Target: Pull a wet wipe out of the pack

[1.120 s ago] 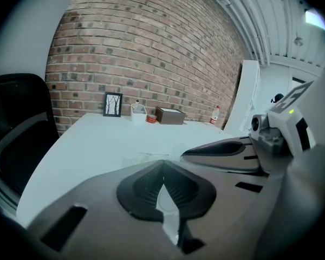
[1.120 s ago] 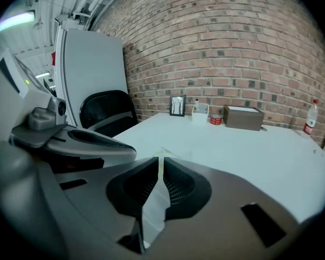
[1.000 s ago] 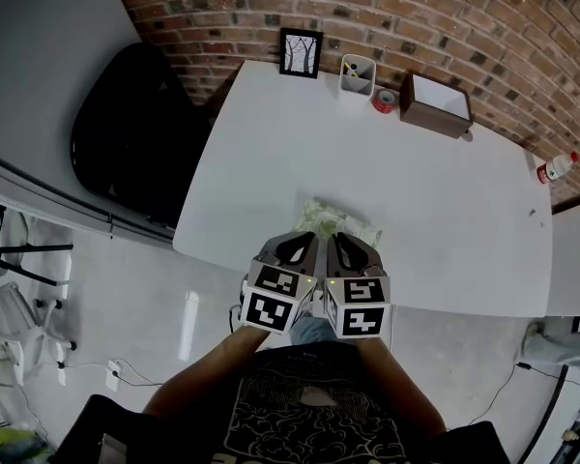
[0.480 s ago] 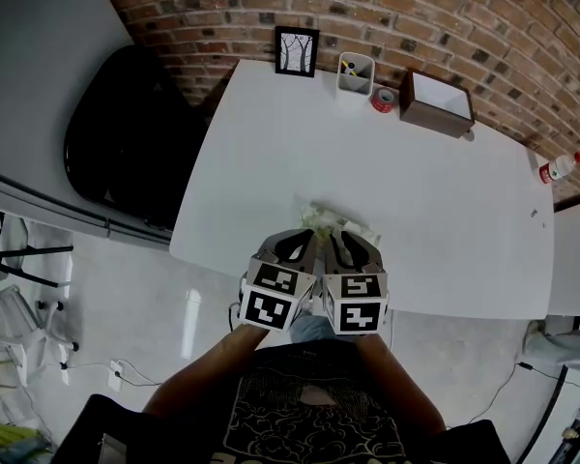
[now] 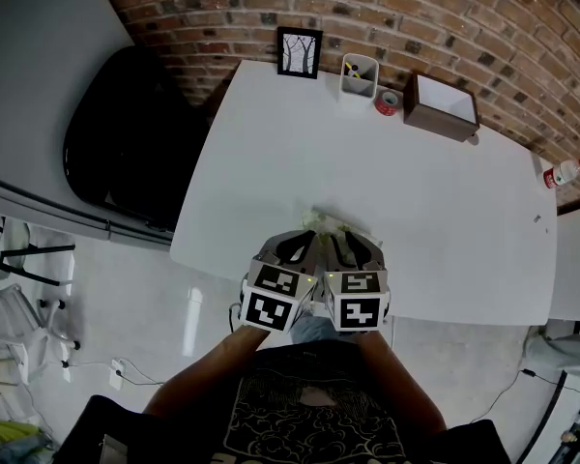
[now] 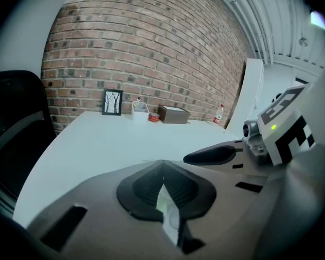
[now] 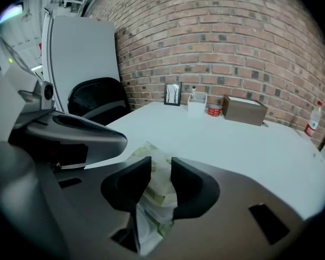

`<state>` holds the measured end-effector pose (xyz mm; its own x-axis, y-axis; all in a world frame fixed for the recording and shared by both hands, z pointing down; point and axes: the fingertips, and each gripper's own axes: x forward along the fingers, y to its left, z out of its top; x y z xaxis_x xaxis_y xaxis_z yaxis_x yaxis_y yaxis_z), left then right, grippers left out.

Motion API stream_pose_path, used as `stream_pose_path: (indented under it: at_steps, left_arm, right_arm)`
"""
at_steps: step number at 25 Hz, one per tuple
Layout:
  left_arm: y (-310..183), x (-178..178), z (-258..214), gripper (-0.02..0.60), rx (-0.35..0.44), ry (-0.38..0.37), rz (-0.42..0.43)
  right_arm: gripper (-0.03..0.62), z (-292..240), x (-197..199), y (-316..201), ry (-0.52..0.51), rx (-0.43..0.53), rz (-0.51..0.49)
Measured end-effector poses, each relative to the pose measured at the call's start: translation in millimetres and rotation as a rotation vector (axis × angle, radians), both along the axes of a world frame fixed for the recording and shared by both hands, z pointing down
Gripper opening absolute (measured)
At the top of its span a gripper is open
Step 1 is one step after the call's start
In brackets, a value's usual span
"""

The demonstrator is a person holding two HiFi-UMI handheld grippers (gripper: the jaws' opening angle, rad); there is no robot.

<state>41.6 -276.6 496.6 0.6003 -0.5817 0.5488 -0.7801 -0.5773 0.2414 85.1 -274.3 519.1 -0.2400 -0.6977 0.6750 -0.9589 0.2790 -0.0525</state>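
Note:
The wet wipe pack (image 5: 334, 225), pale green, lies near the white table's front edge, mostly hidden under both grippers. My left gripper (image 5: 304, 243) is shut on a thin pale strip of the pack's film (image 6: 168, 210), which sticks up between its pads. My right gripper (image 5: 347, 245) sits right beside it. Its jaws have just been opening and now stand apart, with the crumpled top of the pack (image 7: 153, 190) in the gap and neither pad pressing on it. The left gripper's finger (image 7: 81, 131) shows at the left of the right gripper view.
At the table's far edge by the brick wall stand a framed picture (image 5: 300, 52), a white pen cup (image 5: 358, 76), a red tape roll (image 5: 386, 102) and a brown box (image 5: 443, 105). A small bottle (image 5: 564, 172) stands far right. A black chair (image 5: 126, 133) is left of the table.
Less of the pack shows beyond the grippers than a second ago; the right gripper has edged forward and down over it. The left gripper has stayed where it was.

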Motion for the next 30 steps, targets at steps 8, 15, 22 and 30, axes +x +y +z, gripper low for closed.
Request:
stream_pose_path:
  at_steps: [8,15,22,30]
  left_arm:
    - [-5,1,3,0.012,-0.009,0.002,-0.008]
    - [-4,0,4,0.012,-0.012,0.0,-0.014]
    - [0,-3,2,0.012,-0.008,0.003,-0.012]
    - [5,-1,-4,0.012,0.007,0.005,0.005]
  right_arm:
    - [0.117,9,4,-1,-0.004,-0.039,0.007]
    - [0.036,10,4,2,0.018,-0.031,-0.014]
    - [0.018,8,4,4,-0.012,-0.024,-0.012]
    - [0.017,-5,9,3,-0.035,0.023,0.007]
